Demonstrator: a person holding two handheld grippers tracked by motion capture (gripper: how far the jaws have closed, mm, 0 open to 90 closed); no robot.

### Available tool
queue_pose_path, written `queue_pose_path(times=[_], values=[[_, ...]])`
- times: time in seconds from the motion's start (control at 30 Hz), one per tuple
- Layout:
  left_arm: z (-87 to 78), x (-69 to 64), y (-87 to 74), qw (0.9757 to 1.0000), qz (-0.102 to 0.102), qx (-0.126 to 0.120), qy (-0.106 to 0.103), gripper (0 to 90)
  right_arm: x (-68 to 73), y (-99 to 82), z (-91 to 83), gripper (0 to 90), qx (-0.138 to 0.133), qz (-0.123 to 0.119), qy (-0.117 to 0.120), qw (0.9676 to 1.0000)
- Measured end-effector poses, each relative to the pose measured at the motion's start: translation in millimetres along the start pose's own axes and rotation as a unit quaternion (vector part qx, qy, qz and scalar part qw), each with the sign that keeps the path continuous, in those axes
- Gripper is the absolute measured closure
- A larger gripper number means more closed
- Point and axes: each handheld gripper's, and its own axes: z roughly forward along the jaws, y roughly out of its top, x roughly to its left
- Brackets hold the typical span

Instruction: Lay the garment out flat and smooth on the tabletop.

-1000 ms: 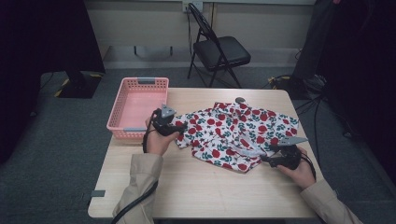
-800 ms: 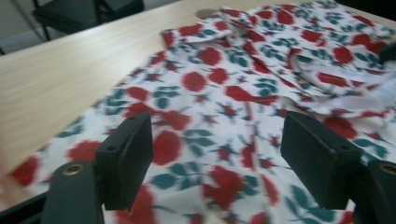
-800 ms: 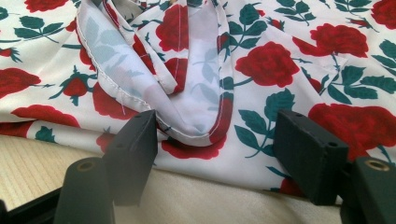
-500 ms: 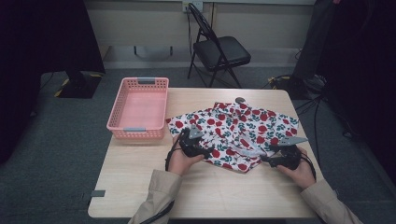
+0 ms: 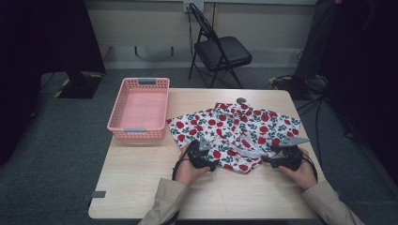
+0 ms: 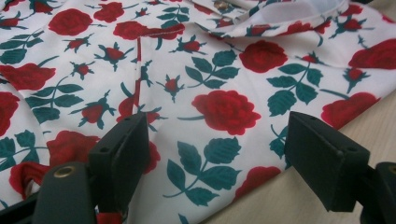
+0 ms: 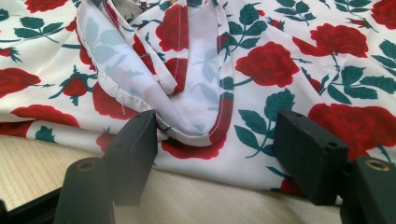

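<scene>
- Left gripper, held in the person's left hand, sits at the near left edge of the rose-print shirt; its jaws have just been opening and now stand wide apart.
- Seen from the left gripper view, the left gripper has its two black jaws spread over the shirt, one over the print and the other at the hem where cloth meets bare wood. The fabric lies flat between them and neither jaw pinches it.
- Right gripper, in the person's right hand, rests at the near right edge of the shirt, well apart from the left one.
- From the right gripper view, the right gripper is likewise released: its jaws stand wide, with a turned-over fold of the shirt showing its pale underside between them. Whether the left-hand jaw in that view touches the fold cannot be told.
- The shirt lies spread on the far right part of the wooden table, white with red roses and green leaves, its near hem rumpled between the two grippers.
- A pink basket stands on the table's far left corner, just beside the shirt's left edge.
- A black folding chair stands on the floor beyond the table.
</scene>
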Motion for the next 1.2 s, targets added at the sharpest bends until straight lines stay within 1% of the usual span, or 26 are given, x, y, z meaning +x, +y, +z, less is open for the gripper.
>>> queue_pose_path(times=[0.07,0.13,0.17,0.33,0.4,0.47,0.53,0.6,0.8,1.0,1.03,1.1,1.17,1.2], values=[[1.1,-0.3,-1.5,1.0,-0.001,0.004,-0.002,21.8,0.0,0.0,0.0,30.3,0.0,0.0,0.0,1.0],[0.9,0.1,-2.3,0.9999,0.007,0.015,0.001,20.7,0.0,0.0,0.0,30.3,0.0,0.0,0.0,1.0],[0.8,0.4,-2.4,0.9999,0.007,0.014,0.002,20.1,0.0,0.0,0.0,30.3,0.0,0.0,0.0,1.0],[1.6,1.9,-2.5,0.9998,-0.004,0.021,0.005,16.0,0.0,0.0,0.0,30.3,0.0,0.0,0.0,1.0],[2.2,3.0,-2.1,0.9997,-0.007,0.023,0.003,15.0,-0.3,0.2,0.2,30.3,0.0,-0.001,0.0,1.0],[3.0,4.6,-1.6,0.9997,-0.007,0.023,-0.001,14.7,-0.6,0.5,0.5,30.4,0.0,-0.001,0.001,1.0],[3.9,6.6,-1.1,0.9996,-0.013,0.024,0.0,14.5,-1.3,1.1,1.3,30.4,0.0,0.0,0.001,1.0],[4.9,8.3,-0.5,0.9996,-0.014,0.023,0.0,14.6,-2.6,2.1,2.4,30.4,0.0,-0.001,0.0,1.0],[8.8,15.7,2.7,0.9996,-0.011,0.024,0.001,14.6,-7.4,5.8,6.7,30.4,0.001,-0.002,0.002,1.0],[9.2,16.2,3.1,0.9996,-0.013,0.024,0.002,14.7,-10.0,6.9,7.6,30.9,-0.002,0.002,0.004,1.0],[9.2,16.1,3.1,0.9996,-0.012,0.024,0.003,14.7,-10.5,6.6,6.9,31.7,-0.004,0.006,0.005,1.0],[9.3,15.6,3.0,0.9996,-0.013,0.024,0.005,14.8,-12.1,7.3,4.1,33.4,-0.01,0.009,-0.001,0.9999],[9.3,15.6,3.0,0.9996,-0.013,0.024,0.005,14.8,-15.5,10.0,1.0,39.8,-0.018,0.008,-0.003,0.9998],[9.3,15.7,3.1,0.9996,-0.012,0.024,0.005,14.8,-18.0,12.0,-0.5,43.8,-0.02,0.012,-0.001,0.9997]])
